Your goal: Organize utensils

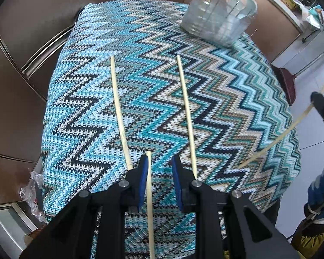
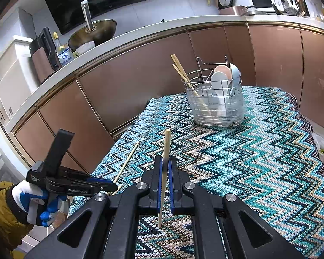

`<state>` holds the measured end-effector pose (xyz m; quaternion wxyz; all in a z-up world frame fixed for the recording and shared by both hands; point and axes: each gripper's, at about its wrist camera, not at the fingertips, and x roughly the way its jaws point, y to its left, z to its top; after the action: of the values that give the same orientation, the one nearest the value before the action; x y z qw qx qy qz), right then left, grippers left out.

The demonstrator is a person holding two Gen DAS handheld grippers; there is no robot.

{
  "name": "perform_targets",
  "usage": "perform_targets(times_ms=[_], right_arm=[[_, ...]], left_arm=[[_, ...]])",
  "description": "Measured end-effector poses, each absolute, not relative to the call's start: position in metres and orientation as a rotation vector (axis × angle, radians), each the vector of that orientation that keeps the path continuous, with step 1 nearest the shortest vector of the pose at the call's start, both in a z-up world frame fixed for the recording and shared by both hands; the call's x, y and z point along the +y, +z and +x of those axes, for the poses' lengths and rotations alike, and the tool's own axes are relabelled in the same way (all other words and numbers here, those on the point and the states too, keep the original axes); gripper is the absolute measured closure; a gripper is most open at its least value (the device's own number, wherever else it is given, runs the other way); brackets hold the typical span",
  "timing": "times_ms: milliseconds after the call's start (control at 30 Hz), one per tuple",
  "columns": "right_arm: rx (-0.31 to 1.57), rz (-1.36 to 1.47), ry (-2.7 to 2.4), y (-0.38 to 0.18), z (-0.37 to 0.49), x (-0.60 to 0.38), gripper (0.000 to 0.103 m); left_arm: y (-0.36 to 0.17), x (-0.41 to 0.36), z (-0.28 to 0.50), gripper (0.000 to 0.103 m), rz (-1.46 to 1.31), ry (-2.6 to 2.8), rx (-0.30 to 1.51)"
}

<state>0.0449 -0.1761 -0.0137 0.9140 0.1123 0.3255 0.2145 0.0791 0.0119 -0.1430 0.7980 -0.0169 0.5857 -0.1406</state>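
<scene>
Near the front edge of the worktop (image 1: 80,99), well short of the wire utensil caddy (image 2: 216,105), the left tongs (image 1: 158,168) point steeply down over a loose chopstick (image 1: 149,194). The jaws stand narrowly apart, the stick lying between them against the left pad; no grip is made. Two more chopsticks (image 1: 118,108) (image 1: 186,116) lie on the zigzag knit cloth (image 1: 226,108), one either side of these tongs, both reaching toward the caddy.

The right tongs (image 2: 166,172) are clamped on a fourth chopstick (image 2: 164,172), held nearly upright, short of the caddy. The caddy already holds two chopsticks (image 2: 181,73) in its left compartment and ladles (image 2: 222,79) in the right.

Procedure, as judged:
- Centre the loose stick between the pads before closing.
- Close fully, then lift straight up, clear of the neighbouring sticks.
- Keep the right-hand stick clear of the left tongs.
- Deliver to the caddy's chopstick compartment, thin end down.
</scene>
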Motion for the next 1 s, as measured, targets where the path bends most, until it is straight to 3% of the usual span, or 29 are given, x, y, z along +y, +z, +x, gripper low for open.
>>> perform_targets(times_ms=[333,500,1000], right_arm=[[0.671,0.230,0.452,-0.014,0.047,-0.173,0.098],[0.672,0.230,0.452,-0.015,0.047,-0.174,0.098],[0.644,0.187,0.464,-0.002,0.032,-0.167,0.098]], left_arm=[[-0.166,0.007,0.087,0.089,0.009,-0.279,1.314],[-0.168,0.009,0.089,0.098,-0.012,-0.279,1.315],[-0.130,0.021,0.046,0.098,-0.039,-0.323,1.216]])
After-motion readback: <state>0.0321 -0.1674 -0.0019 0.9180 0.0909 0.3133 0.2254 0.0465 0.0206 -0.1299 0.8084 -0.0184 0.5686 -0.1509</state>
